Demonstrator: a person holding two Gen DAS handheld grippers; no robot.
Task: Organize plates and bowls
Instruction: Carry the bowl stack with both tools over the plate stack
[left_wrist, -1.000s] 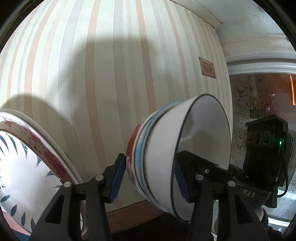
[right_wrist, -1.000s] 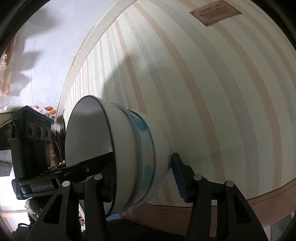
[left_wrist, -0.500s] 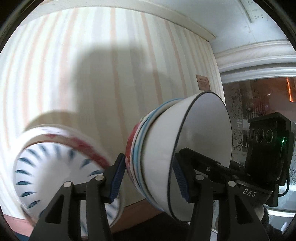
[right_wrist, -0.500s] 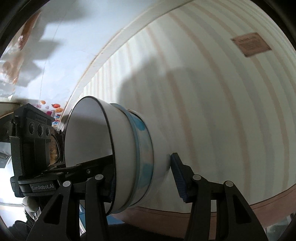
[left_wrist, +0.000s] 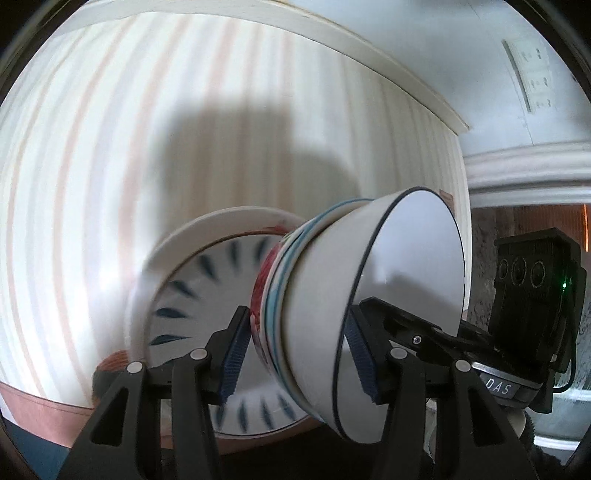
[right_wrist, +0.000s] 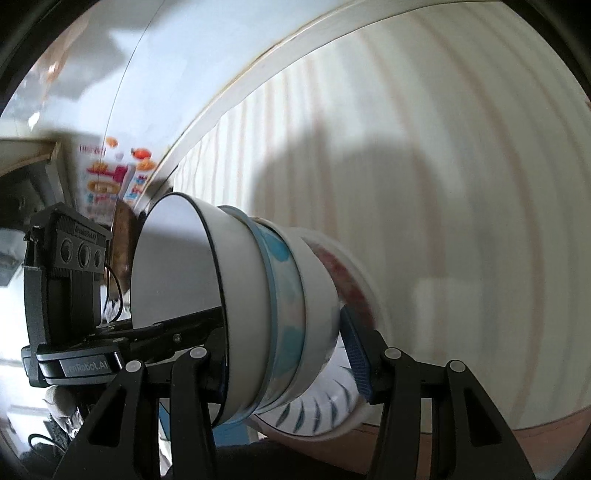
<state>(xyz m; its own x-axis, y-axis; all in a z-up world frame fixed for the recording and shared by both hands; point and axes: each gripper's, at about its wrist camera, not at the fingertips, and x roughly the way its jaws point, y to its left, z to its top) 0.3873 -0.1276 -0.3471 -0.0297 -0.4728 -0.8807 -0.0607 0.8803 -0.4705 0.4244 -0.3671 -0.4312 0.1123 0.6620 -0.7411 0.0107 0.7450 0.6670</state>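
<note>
Bowl stack (left_wrist: 354, 306) of nested bowls, white black-rimmed bowl on the open side, blue-banded and red-patterned ones behind it. It is held in the air on its side, between both grippers.

Left gripper (left_wrist: 295, 354): one blue pad on the stack's base side, the other inside the white bowl's rim; it pinches the stack. Right gripper (right_wrist: 288, 354): same hold from the opposite side, one finger inside the bowl, the other pad at the base; it too clamps the stack.

Plate (left_wrist: 192, 317), white with dark leaf marks, lies on the striped cloth (left_wrist: 110, 166) directly behind the stack.

Versus one second ago: the plate was at the left view's far left edge, and is now near centre behind the stack. It has also entered the right view. Grip unchanged. More of the cloth's far edge and the wall (left_wrist: 498, 74) shows.
</note>
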